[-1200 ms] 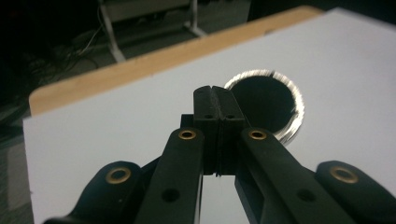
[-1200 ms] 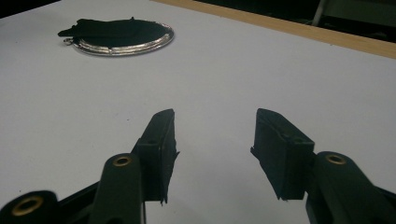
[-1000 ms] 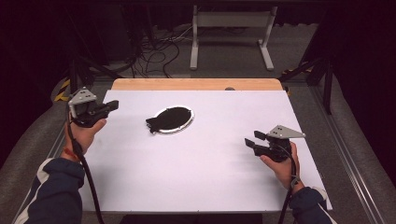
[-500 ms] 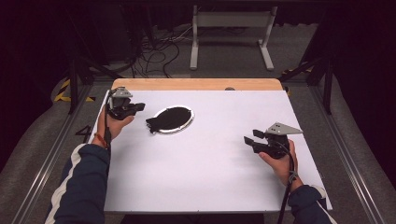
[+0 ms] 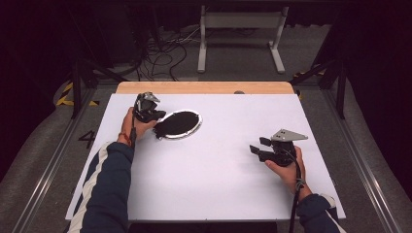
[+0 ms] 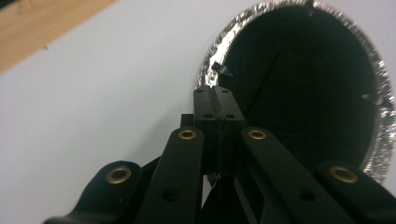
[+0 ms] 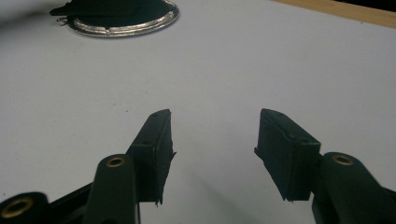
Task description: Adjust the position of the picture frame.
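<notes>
A black oval dish with a crinkled silver rim lies on the white table, left of centre and toward the far side. My left gripper is shut, its tips at the dish's left rim. In the left gripper view the two pads press together just over the silver rim of the dish, and nothing shows between them. My right gripper rests low at the table's right side, open, its jaws just opened a little wider. Only bare table lies between its jaws. The dish lies far off.
A wooden strip runs along the table's far edge. Beyond it, on the dark floor, are cables and a white metal stand. Metal rails flank the table on both sides.
My left hand has moved from the table's left edge rightward and down to the dish's left rim. The right hand has stayed put.
</notes>
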The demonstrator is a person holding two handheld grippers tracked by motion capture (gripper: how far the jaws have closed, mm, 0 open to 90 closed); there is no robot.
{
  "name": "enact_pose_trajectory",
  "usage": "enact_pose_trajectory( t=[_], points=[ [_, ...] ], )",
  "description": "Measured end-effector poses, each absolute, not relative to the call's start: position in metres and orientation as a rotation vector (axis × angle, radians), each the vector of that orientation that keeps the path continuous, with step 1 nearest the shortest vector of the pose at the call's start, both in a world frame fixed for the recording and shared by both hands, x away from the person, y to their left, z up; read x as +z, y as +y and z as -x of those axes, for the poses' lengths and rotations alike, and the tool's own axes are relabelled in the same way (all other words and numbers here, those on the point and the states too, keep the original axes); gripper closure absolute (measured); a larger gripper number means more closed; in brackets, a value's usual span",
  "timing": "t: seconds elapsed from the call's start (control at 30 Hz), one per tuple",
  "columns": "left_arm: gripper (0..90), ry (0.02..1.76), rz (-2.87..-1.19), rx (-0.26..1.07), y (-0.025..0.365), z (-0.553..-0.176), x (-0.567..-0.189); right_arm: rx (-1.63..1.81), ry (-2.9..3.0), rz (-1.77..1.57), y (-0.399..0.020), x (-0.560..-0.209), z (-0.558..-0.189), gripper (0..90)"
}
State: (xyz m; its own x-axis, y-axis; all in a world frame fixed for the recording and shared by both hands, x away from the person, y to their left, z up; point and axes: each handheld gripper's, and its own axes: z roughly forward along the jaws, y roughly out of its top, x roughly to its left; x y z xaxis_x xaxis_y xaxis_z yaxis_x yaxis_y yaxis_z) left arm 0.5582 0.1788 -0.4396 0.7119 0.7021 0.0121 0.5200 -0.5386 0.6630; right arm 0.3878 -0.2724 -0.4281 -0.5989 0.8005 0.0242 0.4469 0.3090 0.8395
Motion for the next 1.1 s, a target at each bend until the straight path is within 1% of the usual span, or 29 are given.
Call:
enact_pose_trajectory(
  t=[0.23, 0.3, 0.47, 0.67, 1.1],
  points=[
    [89.7, 0.944, -2.293, 0.375, 0.178, -0.561, -0.445, 1.196, 2.216, -1.095, -0.272, -0.432, -0.383, 43.8],
    [89.8, 0.943, -2.301, 0.365, 0.179, -0.559, -0.445, 1.198, 2.22, -1.092, -0.272, -0.433, -0.383, 43.4],
    [89.8, 0.949, -2.247, 0.309, 0.19, -0.551, -0.448, 1.19, 2.238, -1.084, -0.272, -0.435, -0.38, 42.6],
    [89.9, 0.886, -2.211, 0.251, 0.192, -0.529, -0.453, 1.185, 2.263, -1.074, -0.271, -0.438, -0.378, 41.9],
    [90.0, 0.782, -2.224, 0.24, 0.174, -0.495, -0.456, 1.186, 2.278, -1.066, -0.268, -0.439, -0.378, 41.3]
  ],
)
